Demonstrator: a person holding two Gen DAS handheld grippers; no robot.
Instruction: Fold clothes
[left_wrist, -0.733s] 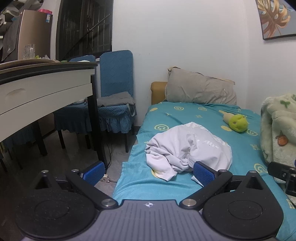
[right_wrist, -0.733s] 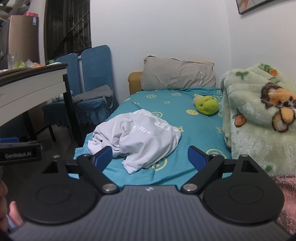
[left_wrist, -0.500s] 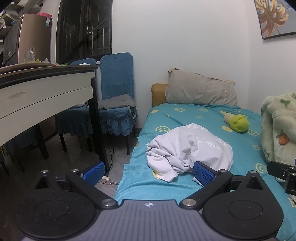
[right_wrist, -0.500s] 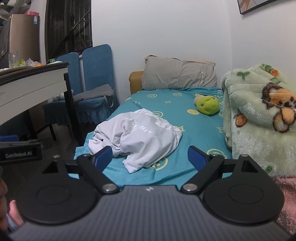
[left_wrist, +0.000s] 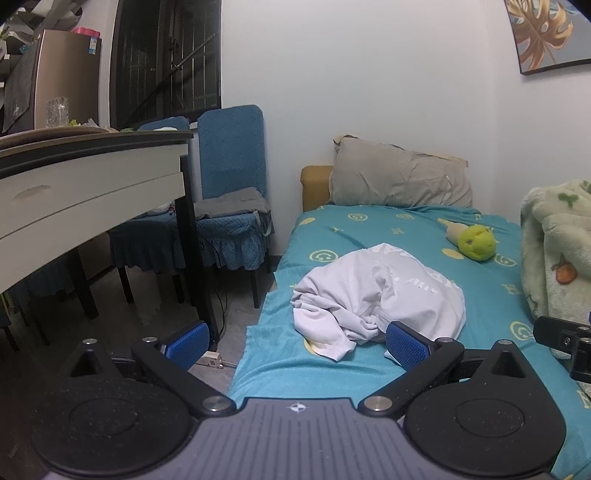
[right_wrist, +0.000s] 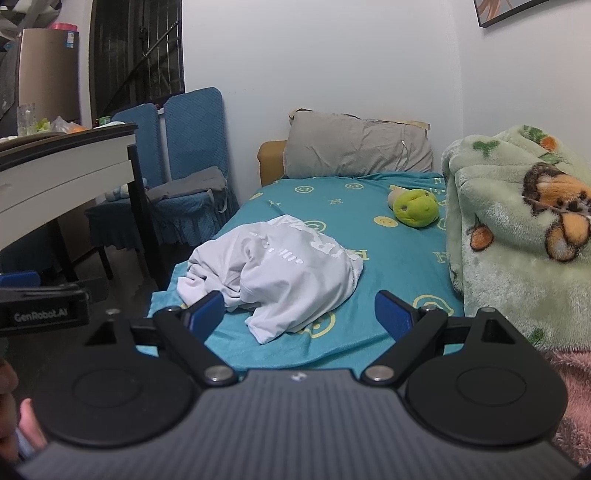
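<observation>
Lying in a crumpled heap on a teal bed (left_wrist: 332, 229), a white shirt (left_wrist: 380, 291) waits to be folded. No fold shows yet; judging from the heap, the whole task is still ahead: the shirt must first be picked up and spread flat, then folded.

Both views look forward along the tongs toward the bed. The left gripper (left_wrist: 295, 343) has its blue pads spread wide with nothing between them. Its left pad hangs over the floor beside the bed; its right pad appears in front of the shirt's near edge, though whether it touches the cloth cannot be told. The right gripper (right_wrist: 299, 314) also has its pads wide apart and empty. The shirt sits ahead of it and slightly to the left, seemingly short of any contact.

Farther up the bed lie a green plush toy (right_wrist: 415, 206) and a grey pillow (right_wrist: 354, 146) against the wall. A fluffy green blanket (right_wrist: 517, 236) is piled at the right. A white desk (left_wrist: 74, 184) and blue chairs (left_wrist: 229, 170) stand at the left.
</observation>
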